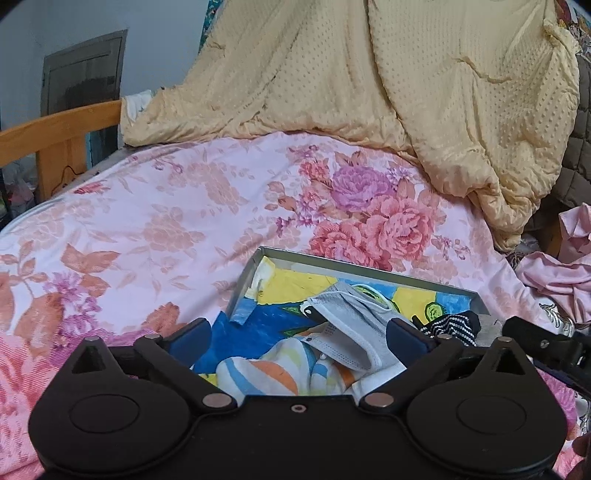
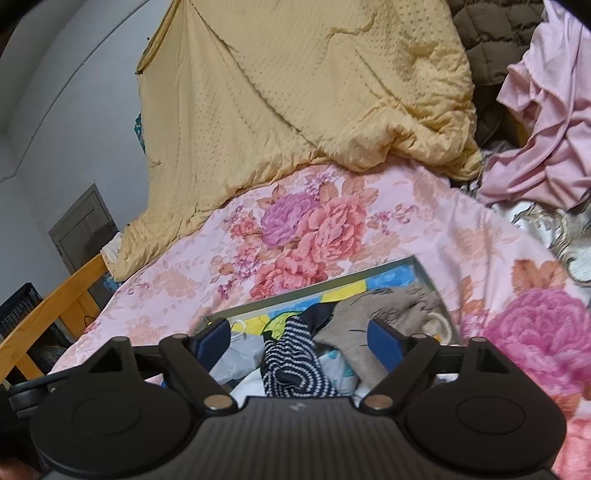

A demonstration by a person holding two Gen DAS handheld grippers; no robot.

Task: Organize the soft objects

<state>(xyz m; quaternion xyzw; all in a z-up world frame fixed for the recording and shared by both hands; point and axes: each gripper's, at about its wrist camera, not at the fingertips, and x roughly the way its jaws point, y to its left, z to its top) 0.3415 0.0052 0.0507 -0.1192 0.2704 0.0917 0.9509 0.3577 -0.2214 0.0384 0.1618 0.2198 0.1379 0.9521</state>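
Note:
A shallow metal tray (image 1: 246, 275) with a blue and yellow painted floor lies on the floral bedsheet; it also shows in the right wrist view (image 2: 428, 280). In it lie grey-white face masks (image 1: 351, 314), a striped pastel cloth (image 1: 258, 373), a navy-and-white striped sock (image 2: 291, 358) and a beige cloth (image 2: 388, 310). My left gripper (image 1: 299, 336) is open over the masks and pastel cloth, holding nothing. My right gripper (image 2: 299, 338) is open over the striped sock, holding nothing. The sock also shows at the right in the left wrist view (image 1: 452, 326).
A yellow dotted quilt (image 1: 369, 85) is heaped at the back of the bed. Crumpled pink fabric (image 2: 546, 122) and a brown quilted cover (image 2: 491, 33) lie at the right. A wooden bed rail (image 1: 55, 136) runs along the left. The pink floral sheet (image 1: 147, 229) spreads left of the tray.

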